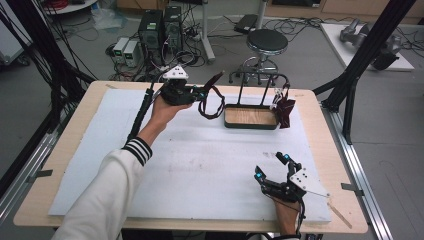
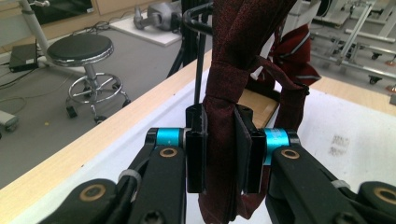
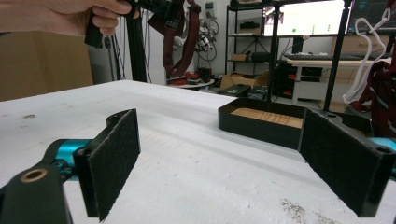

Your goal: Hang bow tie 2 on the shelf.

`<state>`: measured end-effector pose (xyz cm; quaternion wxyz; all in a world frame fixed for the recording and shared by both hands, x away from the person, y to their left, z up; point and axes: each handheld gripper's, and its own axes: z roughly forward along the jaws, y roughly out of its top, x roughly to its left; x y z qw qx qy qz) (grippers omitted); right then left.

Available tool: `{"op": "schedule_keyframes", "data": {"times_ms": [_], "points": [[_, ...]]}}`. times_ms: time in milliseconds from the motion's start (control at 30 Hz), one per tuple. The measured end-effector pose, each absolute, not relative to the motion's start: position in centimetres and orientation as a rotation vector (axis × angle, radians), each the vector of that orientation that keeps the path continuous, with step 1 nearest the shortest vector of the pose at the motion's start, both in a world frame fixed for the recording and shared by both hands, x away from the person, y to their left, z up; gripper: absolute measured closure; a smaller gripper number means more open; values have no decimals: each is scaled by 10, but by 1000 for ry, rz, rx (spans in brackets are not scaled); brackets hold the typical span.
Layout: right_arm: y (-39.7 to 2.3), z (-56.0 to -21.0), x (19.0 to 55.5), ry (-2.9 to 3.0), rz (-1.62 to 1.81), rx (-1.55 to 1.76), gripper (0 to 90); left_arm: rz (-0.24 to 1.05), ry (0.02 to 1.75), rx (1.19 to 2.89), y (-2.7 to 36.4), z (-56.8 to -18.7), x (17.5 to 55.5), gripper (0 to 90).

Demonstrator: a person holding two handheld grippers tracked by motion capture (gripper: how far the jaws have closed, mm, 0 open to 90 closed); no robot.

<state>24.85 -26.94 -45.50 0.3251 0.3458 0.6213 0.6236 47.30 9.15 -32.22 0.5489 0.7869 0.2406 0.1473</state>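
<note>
My left gripper (image 2: 224, 149) is shut on a dark red necktie (image 2: 222, 126); its pads pinch the folded band, which runs up out of the frame. From the high view, that gripper (image 1: 201, 94) is held above the far middle of the table, and the tie (image 1: 211, 116) droops from it in a loop. Just to its right stands a black rack with a wooden-bottomed tray (image 1: 250, 125). A second dark red tie (image 1: 286, 111) hangs at the rack's right end. My right gripper (image 1: 272, 166) rests at the near right, open, with nothing between its pads (image 3: 114, 154).
White foam board (image 1: 200, 165) covers most of the wooden table. The tray (image 3: 261, 125) lies ahead of the right gripper, with rack posts rising from it. Beyond the far edge are a stool (image 1: 267, 42) and computer boxes (image 1: 160, 30) on the floor.
</note>
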Motion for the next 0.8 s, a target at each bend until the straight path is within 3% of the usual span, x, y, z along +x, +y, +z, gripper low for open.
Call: {"op": "schedule_keyframes", "data": {"times_ms": [800], "points": [[-270,-455,248,1620,1633,915,119,339,633,1735,62,-318,491,766]]}}
